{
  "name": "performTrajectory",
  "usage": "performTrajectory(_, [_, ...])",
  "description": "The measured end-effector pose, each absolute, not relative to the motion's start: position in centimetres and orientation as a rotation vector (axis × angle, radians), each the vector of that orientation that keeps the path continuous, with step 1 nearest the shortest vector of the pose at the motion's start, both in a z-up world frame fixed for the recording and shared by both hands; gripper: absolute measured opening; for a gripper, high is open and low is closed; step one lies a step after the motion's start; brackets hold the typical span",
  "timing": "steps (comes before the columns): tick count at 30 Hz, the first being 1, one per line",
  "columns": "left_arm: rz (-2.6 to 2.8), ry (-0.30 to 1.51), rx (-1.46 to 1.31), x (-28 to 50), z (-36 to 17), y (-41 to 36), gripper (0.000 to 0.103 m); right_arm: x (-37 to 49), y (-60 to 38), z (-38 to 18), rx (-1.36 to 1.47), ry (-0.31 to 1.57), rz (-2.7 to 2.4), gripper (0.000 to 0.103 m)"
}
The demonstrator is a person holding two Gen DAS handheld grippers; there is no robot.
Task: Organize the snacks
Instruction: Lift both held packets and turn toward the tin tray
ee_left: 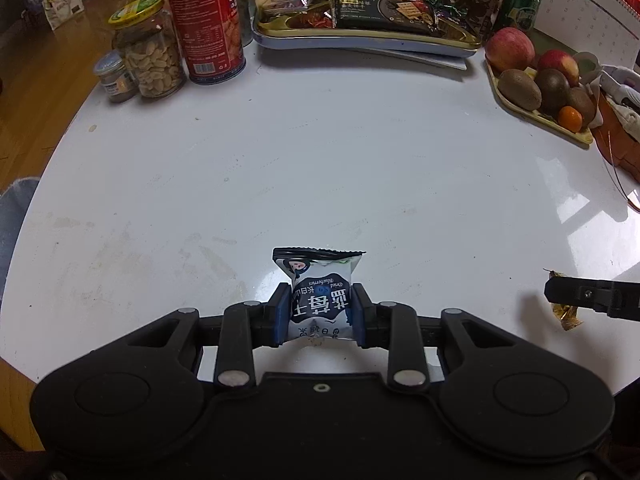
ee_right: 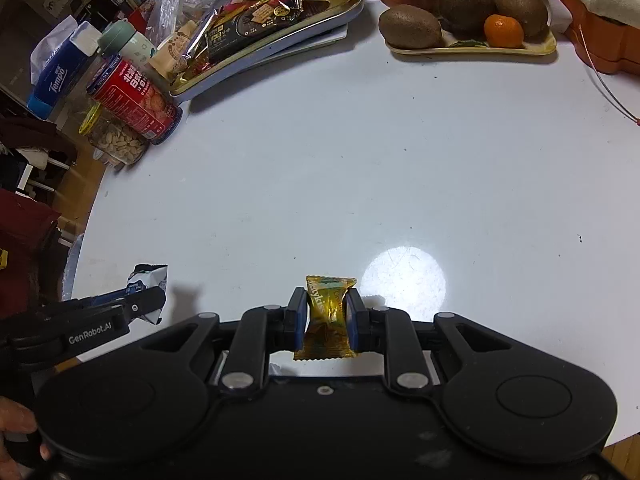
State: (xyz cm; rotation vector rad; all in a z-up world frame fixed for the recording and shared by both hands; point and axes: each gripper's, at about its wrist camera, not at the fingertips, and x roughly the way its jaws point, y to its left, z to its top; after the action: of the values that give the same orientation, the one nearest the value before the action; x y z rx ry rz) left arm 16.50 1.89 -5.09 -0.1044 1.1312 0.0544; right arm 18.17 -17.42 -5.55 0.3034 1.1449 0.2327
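White and glossy, the round surface point(ee_left: 320, 160) is mostly bare in the middle, with clutter along its far edge. The left hand-held gripper point(ee_left: 320, 312) is clamped on a small blue-and-white blueberry packet point(ee_left: 320, 300), its blue pads pressing both sides; the packet sticks out past the fingertips, above the near part of the surface. The right hand-held gripper point(ee_right: 327, 316) is clamped on a gold candy point(ee_right: 329, 316), which is pinched at its middle with its crimped ends poking out front and back. Each gripper shows at the edge of the other's view: the right one with the candy at the right side of the left wrist view, the left one with the packet at the left side of the right wrist view.

At the far edge sits a tray point(ee_left: 360, 42) heaped with wrapped snacks, resting on a second flat tray. Left of it stand a red can point(ee_left: 206, 20), a peanut jar point(ee_left: 150, 52) with a green lid, and a small jar point(ee_left: 114, 76). To the right, a yellow plate point(ee_left: 540, 120) carries apples, kiwis and a small orange. A bright light spot point(ee_right: 404, 280) lies on the surface just beyond the right gripper.
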Motion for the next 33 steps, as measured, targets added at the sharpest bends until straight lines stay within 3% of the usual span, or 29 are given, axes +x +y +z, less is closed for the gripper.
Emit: performTrajectory(33, [0.083,1.045,-0.253,12.8,-4.2,5.8,0.039,16.1,-19.2,-4.9,0.333,1.107,0.178,0.022])
